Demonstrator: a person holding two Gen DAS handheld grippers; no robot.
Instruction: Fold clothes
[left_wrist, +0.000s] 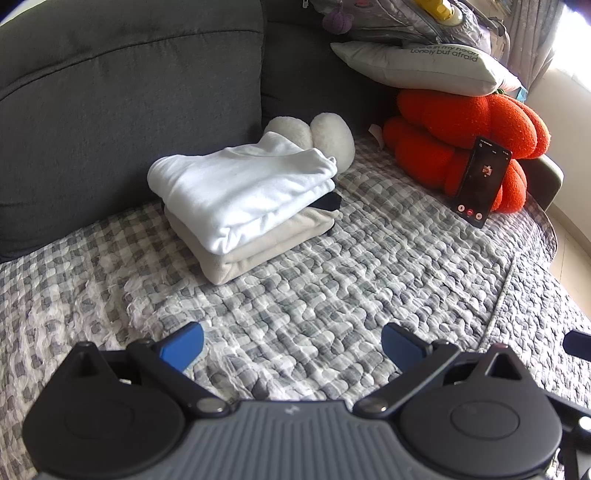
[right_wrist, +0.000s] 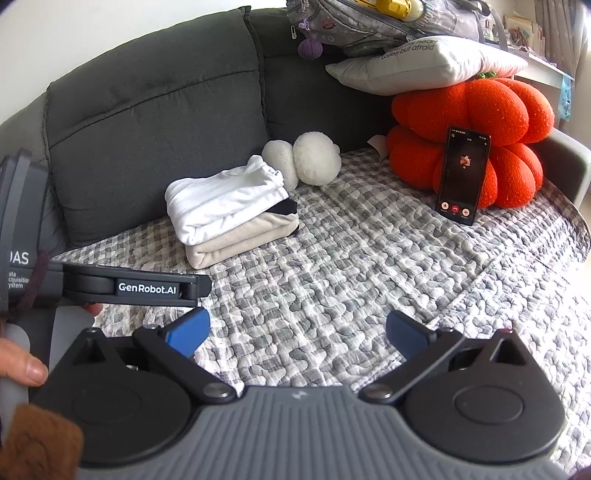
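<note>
Two folded garments (left_wrist: 236, 192), one phone (left_wrist: 482, 181), two cushions (left_wrist: 476, 125).

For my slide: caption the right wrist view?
Open right gripper faces folded clothes stacked on checkered sofa cover.

At ten o'clock of my right view, my left gripper (right_wrist: 201, 286) reads "GenRobot.AI", its body "DAS". At one o'clock the pillow (left_wrist: 417, 64) reads "Lonely but afraid".

At frame centre-left a folded white garment (right_wrist: 225, 201) lies atop a beige one (right_wrist: 240, 240) on the checked quilt (right_wrist: 351, 266), while the right gripper (right_wrist: 295, 332) gapes wide at the bottom.
</note>
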